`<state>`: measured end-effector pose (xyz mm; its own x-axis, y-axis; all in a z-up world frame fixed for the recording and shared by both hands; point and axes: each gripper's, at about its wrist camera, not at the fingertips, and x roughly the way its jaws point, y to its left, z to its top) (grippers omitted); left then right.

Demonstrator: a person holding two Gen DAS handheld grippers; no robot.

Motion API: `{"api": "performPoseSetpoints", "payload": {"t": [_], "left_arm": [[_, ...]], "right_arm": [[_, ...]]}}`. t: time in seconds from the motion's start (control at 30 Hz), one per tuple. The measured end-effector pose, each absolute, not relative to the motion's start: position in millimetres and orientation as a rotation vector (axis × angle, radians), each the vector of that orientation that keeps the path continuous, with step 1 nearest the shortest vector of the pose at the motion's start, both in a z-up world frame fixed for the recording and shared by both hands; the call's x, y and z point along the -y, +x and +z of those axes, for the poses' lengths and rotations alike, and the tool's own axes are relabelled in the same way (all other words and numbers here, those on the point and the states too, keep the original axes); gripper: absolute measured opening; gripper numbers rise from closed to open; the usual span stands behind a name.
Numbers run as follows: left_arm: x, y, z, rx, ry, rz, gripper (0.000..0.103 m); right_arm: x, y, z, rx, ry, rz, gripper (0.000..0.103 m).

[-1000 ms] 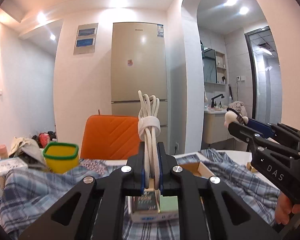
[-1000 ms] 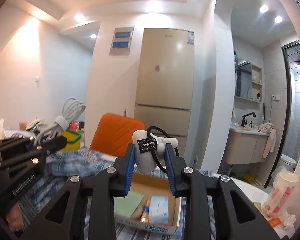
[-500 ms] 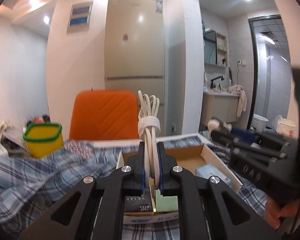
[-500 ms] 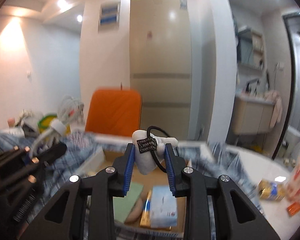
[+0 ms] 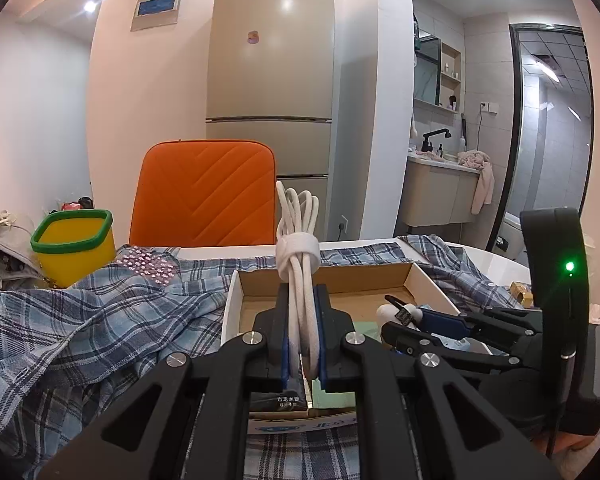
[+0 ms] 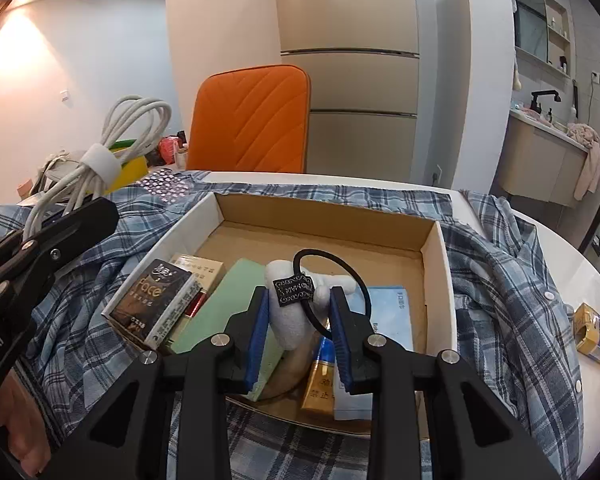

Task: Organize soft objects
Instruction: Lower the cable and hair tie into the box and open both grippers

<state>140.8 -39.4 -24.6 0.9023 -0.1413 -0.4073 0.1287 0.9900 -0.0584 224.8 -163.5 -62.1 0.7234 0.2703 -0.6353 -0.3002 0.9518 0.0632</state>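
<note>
My left gripper (image 5: 302, 300) is shut on a coiled white cable (image 5: 299, 240) bound with a white strap, held upright over the near edge of a cardboard box (image 5: 340, 274). The cable also shows in the right wrist view (image 6: 100, 160). My right gripper (image 6: 298, 300) is shut on a white plush hair tie (image 6: 296, 312) with a black elastic loop and black tag, held low over the box (image 6: 436, 264). In the left wrist view the right gripper (image 5: 404, 318) sits to the right, inside the box.
The box holds a dark cigarette pack (image 6: 152, 304), a green pad (image 6: 228, 304), a blue tissue pack (image 6: 388, 320) and a gold pack (image 6: 320, 384). A blue plaid shirt (image 6: 512, 280) covers the white table. A yellow tub (image 5: 74, 246) and orange chair (image 5: 204, 196) stand behind.
Both grippers have come down and forward toward the box. The right gripper with the hair tie now hangs low inside it. The left still holds the cable.
</note>
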Motion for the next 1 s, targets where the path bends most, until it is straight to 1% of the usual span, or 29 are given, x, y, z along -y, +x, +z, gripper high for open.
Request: {"api": "performPoseSetpoints", "payload": {"t": [0.03,0.07,0.1,0.37,0.43,0.47,0.63,0.73,0.77,0.83,0.9,0.93,1.0], "left_arm": [[39.5,141.3,-24.3,-0.426,-0.03,-0.141,0.009],[39.3,142.0,-24.5,-0.428,-0.03,-0.143,0.009],[38.4,143.8,-24.3,-0.431,-0.03,-0.145,0.009],[51.5,158.8,-34.6,-0.526,0.013,-0.198,0.009],[54.2,162.2,-37.5,-0.55,0.02,-0.208,0.009],[55.0,163.9,-38.8,-0.561,0.021,-0.21,0.009],[55.4,169.7,-43.7,-0.6,0.018,-0.207,0.009],[55.3,171.2,-46.0,-0.616,0.015,-0.199,0.011],[55.4,172.3,-46.0,-0.622,0.014,-0.198,0.015],[54.5,173.8,-47.1,-0.632,0.012,-0.193,0.028],[53.1,173.1,-46.8,-0.628,0.008,-0.189,0.068],[51.9,170.8,-45.2,-0.615,0.006,-0.185,0.074],[49.7,165.5,-41.3,-0.58,0.005,-0.17,0.078]], "right_arm": [[164.9,224.3,-62.2,-0.693,-0.041,0.307,0.05],[167.4,222.0,-61.4,-0.679,-0.03,0.303,0.064],[170.0,220.1,-59.2,-0.667,-0.021,0.3,0.065],[208.3,197.9,-31.1,-0.568,0.065,0.212,0.066],[215.0,192.5,-27.8,-0.556,0.079,0.213,0.067],[217.7,189.4,-27.1,-0.55,0.076,0.209,0.069],[228.0,180.0,-25.9,-0.551,0.079,0.198,0.069],[230.1,179.7,-25.4,-0.557,0.09,0.198,0.069],[230.8,179.4,-25.2,-0.556,0.092,0.196,0.069],[229.6,178.8,-26.0,-0.558,0.09,0.197,0.07],[227.8,178.4,-26.2,-0.559,0.086,0.193,0.07],[227.2,177.9,-26.0,-0.556,0.084,0.191,0.07],[227.2,176.1,-24.0,-0.543,0.082,0.187,0.07]]}}
